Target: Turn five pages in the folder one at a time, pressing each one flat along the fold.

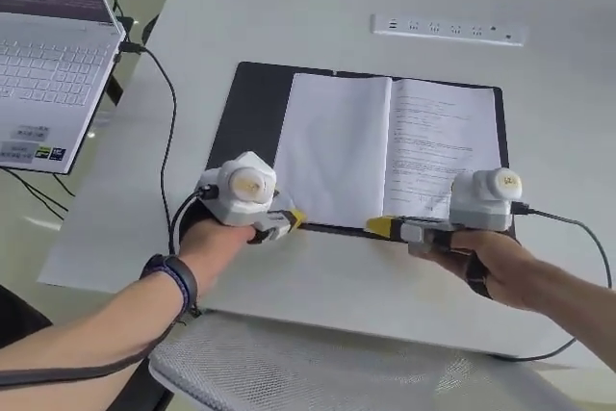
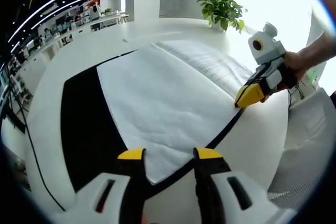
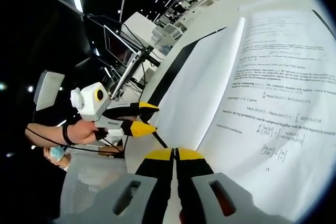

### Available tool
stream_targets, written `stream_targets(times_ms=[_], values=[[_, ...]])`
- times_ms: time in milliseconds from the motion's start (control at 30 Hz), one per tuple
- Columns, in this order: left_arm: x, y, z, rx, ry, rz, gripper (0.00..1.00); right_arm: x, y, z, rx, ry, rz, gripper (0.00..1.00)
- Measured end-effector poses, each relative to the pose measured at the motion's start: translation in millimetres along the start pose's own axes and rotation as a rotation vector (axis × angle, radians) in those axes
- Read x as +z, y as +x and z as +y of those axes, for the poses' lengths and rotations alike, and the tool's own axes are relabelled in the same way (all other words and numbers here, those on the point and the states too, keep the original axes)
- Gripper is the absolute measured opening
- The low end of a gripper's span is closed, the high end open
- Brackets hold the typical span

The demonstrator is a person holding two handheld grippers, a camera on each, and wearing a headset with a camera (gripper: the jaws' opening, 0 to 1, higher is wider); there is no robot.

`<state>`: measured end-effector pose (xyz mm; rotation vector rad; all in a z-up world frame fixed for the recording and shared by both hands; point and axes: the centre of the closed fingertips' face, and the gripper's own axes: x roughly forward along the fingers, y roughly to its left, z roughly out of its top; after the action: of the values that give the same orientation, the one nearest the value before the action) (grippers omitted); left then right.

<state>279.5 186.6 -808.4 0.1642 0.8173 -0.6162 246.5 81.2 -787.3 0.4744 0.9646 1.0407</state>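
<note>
A black folder [image 1: 248,113] lies open on the white table, with a blank left page [image 1: 332,146] and a printed right page [image 1: 438,146] meeting at the fold [image 1: 387,151]. My left gripper [image 1: 289,222] is at the blank page's near left corner. Its yellow-tipped jaws stand open [image 2: 169,154] just short of the page edge [image 2: 157,171], with nothing between them. My right gripper [image 1: 380,227] lies at the near edge, by the bottom of the fold. Its jaws [image 3: 174,154] are shut at the printed page's lower edge [image 3: 252,145], and no paper shows between the tips.
An open laptop [image 1: 48,55] sits at the far left with a black cable [image 1: 171,113] running along the table. A white power strip [image 1: 449,30] lies beyond the folder. A grey mesh chair [image 1: 289,372] is below the table's near edge.
</note>
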Motion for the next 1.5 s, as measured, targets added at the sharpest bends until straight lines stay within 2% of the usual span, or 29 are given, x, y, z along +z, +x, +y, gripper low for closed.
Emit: stream_targets(times_ms=[67,200,533,633,733,833,1033,1067,1233,1500], values=[[0.6,1.8,3.5,-0.002,-0.014,-0.005,0.35,0.4,-1.8,2.1,0.001,-0.011,0.009,0.06],[1.7,1.9,0.4,-0.013,-0.019,-0.006,0.38,5.6,-7.7,6.9,0.001,-0.047,-0.001,0.11],[10.0,-5.4,-4.4,-0.033,0.027,-0.009,0.45,16.2,-27.9,1.4,-0.064,-0.124,-0.027,0.24],[13.4,-10.0,-4.5,-0.035,0.036,-0.016,0.46,22.4,-38.3,-3.1,-0.101,-0.177,-0.038,0.26],[17.0,-14.8,-3.6,-0.039,0.038,-0.024,0.49,28.5,-48.8,-4.8,-0.12,-0.189,-0.058,0.3],[26.0,-22.2,-4.6,-0.043,0.028,-0.058,0.5,35.4,-59.7,-9.5,-0.153,-0.22,-0.071,0.32],[41.9,-35.0,-3.0,-0.046,0.06,-0.092,0.54,53.2,-83.7,-9.8,-0.213,-0.286,-0.109,0.38],[44.8,-37.3,-2.1,-0.045,0.064,-0.098,0.54,58.1,-89.5,-11.6,-0.237,-0.309,-0.122,0.39],[63.7,-58.7,-1.6,-0.039,0.089,-0.139,0.57,69.4,-110.9,-8.5,-0.282,-0.348,-0.159,0.47],[81.2,-86.5,1.2,-0.024,0.103,-0.184,0.64,79.8,-140.9,-1.5,-0.346,-0.424,-0.192,0.56]])
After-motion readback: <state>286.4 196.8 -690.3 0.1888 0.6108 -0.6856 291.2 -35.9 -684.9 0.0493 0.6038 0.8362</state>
